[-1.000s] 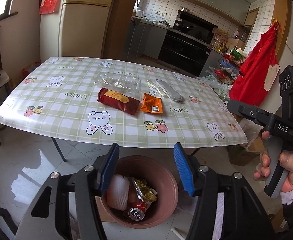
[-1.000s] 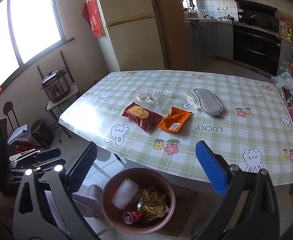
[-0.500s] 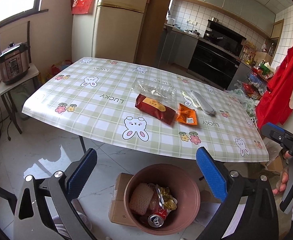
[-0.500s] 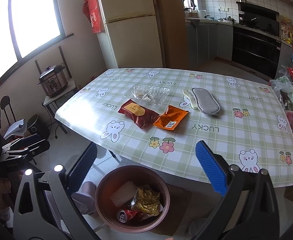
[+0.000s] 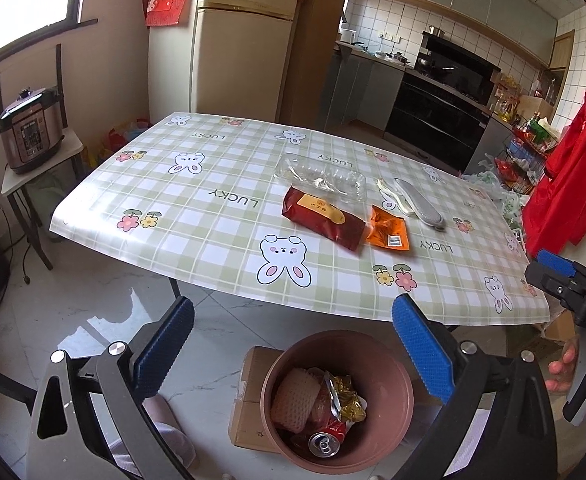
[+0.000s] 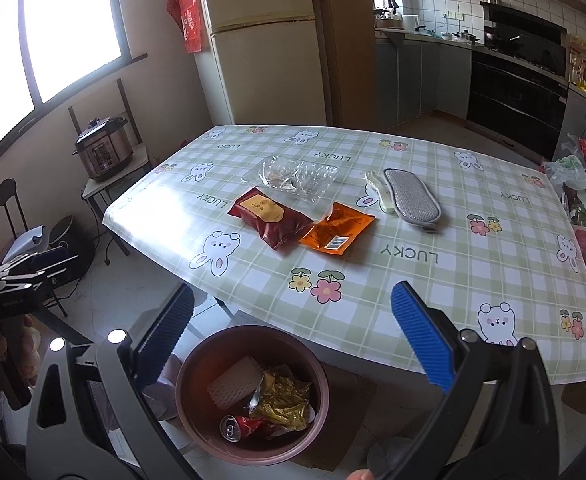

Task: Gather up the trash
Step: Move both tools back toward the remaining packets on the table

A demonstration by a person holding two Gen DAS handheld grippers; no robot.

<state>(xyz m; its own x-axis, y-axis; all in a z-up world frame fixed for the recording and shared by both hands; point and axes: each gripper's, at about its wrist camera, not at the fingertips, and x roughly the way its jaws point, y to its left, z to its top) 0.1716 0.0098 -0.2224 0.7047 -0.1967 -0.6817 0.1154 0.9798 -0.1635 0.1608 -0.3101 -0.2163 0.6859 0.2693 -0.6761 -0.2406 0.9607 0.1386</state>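
Left blue-padded hand-held gripper [image 5: 293, 344], lower centre of the left wrist view: jaws spread to full width, wider than a second earlier, nothing between the pads. Directly below, at bottom centre, round terracotta-brown plastic bin [image 5: 393, 364] on the floor, holding a white foam fruit net [image 5: 295, 400], a crumpled gold foil wrapper [image 5: 345, 396] and a crushed red drink can [image 5: 325, 446]; net now settled deeper against the left wall of the bin than before. Judged: drop completed, hand free for the next piece.

Right blue-padded hand-held gripper [image 6: 293, 340], lower centre of the right wrist view: likewise spread and empty, poised over the same bin.

Remaining trash at frame centre on the green-checked rabbit-print tablecloth [image 5: 213, 216]: dark red foil snack packet [image 5: 325, 220], orange foil sachet [image 5: 389, 232] just beside it, clear crumpled plastic tray [image 5: 321, 176] behind. Grey mesh scrubbing pad [image 5: 419, 204] to the right, probably not refuse. Task judged partly done; three pieces left.
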